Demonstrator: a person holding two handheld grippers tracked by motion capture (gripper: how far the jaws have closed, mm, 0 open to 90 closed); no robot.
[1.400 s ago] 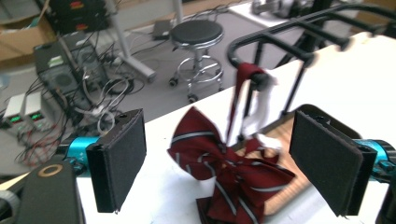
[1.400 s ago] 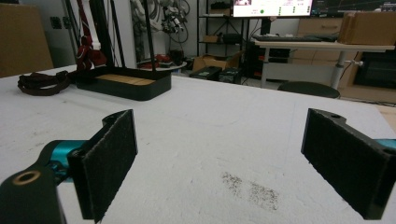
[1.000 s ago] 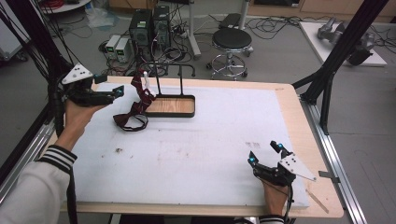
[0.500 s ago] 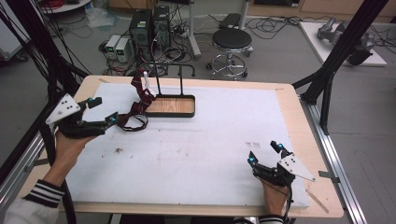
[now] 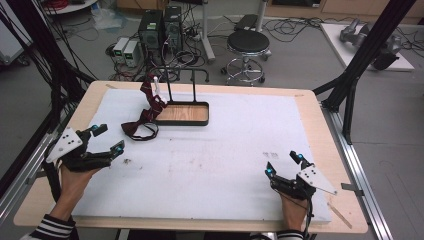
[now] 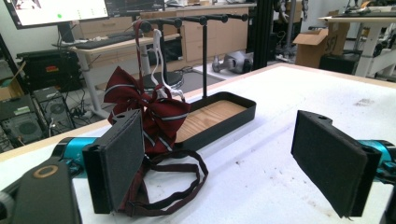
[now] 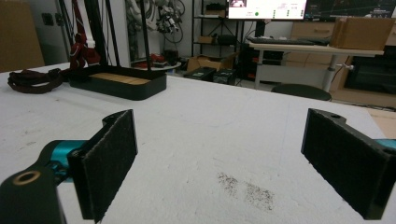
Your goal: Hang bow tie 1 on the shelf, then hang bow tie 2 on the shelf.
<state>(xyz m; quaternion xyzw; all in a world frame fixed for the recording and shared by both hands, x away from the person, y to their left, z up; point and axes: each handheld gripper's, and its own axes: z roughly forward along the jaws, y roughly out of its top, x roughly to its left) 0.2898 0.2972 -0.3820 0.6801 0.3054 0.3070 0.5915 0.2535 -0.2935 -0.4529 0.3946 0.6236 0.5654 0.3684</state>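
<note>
Seemingly we have hung the maroon bow tie on the rack; both left gripper and right gripper gape empty.

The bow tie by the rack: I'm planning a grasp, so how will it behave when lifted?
The bow tie is fabric, so probably floppy and light. Its strap lies in loose loops on the table, so it would likely dangle. One band hangs from the rack and may snag.

The bow tie lies on the table, touching the tray's left side.
</note>
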